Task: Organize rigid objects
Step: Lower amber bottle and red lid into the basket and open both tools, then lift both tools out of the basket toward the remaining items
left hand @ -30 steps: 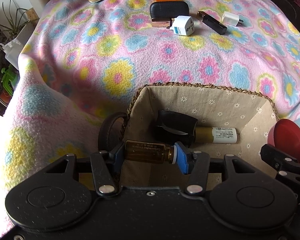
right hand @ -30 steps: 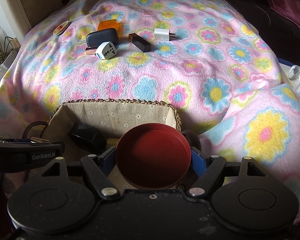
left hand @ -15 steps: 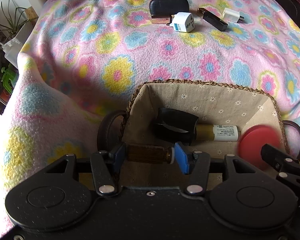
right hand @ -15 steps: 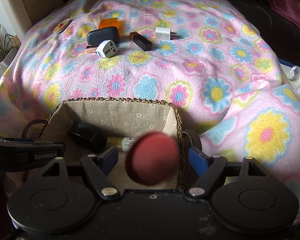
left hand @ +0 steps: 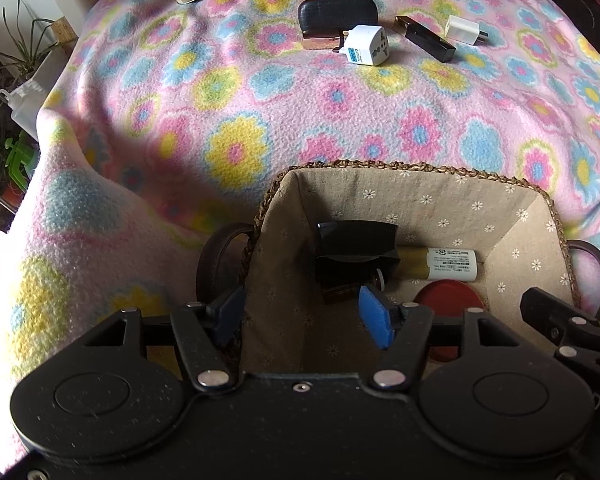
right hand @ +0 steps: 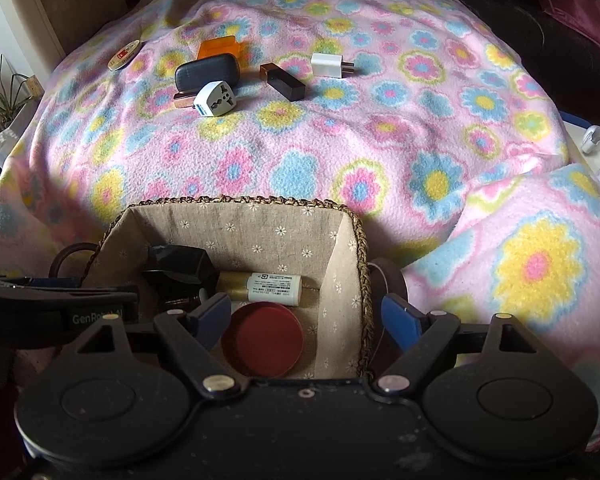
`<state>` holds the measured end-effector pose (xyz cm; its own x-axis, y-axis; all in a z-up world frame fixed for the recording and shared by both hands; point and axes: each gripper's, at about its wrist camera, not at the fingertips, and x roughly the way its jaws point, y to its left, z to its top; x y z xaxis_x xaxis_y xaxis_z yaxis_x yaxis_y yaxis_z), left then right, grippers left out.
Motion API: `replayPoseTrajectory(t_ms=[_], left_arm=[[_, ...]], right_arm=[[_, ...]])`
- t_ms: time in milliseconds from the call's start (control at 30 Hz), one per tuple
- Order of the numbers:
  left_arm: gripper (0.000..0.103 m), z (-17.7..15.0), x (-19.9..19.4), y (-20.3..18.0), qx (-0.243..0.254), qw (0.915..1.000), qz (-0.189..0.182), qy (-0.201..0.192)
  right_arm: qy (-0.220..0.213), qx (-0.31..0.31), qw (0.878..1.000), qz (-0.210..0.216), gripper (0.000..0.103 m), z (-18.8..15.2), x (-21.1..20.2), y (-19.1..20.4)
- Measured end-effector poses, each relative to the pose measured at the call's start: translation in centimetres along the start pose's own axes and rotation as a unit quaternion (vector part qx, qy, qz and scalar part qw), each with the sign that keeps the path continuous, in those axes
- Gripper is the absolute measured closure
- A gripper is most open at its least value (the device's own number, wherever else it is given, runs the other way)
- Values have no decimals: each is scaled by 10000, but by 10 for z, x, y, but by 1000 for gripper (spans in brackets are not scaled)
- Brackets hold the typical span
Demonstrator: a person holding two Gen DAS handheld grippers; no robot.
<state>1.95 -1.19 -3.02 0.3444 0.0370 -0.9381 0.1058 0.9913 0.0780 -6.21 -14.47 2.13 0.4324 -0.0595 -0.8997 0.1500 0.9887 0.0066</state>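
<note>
At the bottom of both frames, two empty grippers hang over a basket point(right hand: 356, 240).

Left gripper point(left hand: 300, 312) and right gripper point(right hand: 308, 316) both gape wide, holding nothing; the red lid point(right hand: 262, 340), brown bottle point(left hand: 340, 290), black cap point(left hand: 354, 248) and tube point(right hand: 268, 282) lie inside the basket, low centre.

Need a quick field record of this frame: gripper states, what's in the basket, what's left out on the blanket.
left gripper: open, empty, over basket
right gripper: open, empty, over basket
basket: lined, woven rim, on floral blanket
in basket: red round lid, black box, white-labelled tube, small brown bottle partly hidden
still on blanket: white travel adapter, dark case, orange item, black stick, white charger, round tin
</note>
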Motion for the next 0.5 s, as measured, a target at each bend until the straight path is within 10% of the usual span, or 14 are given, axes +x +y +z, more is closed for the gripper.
replayPoseTrajectory(t_ms=[500], left_arm=[[37,0,1,3,-18,10000,4,14]], right_arm=[[190,73,9998,70,1,1,4,-2]])
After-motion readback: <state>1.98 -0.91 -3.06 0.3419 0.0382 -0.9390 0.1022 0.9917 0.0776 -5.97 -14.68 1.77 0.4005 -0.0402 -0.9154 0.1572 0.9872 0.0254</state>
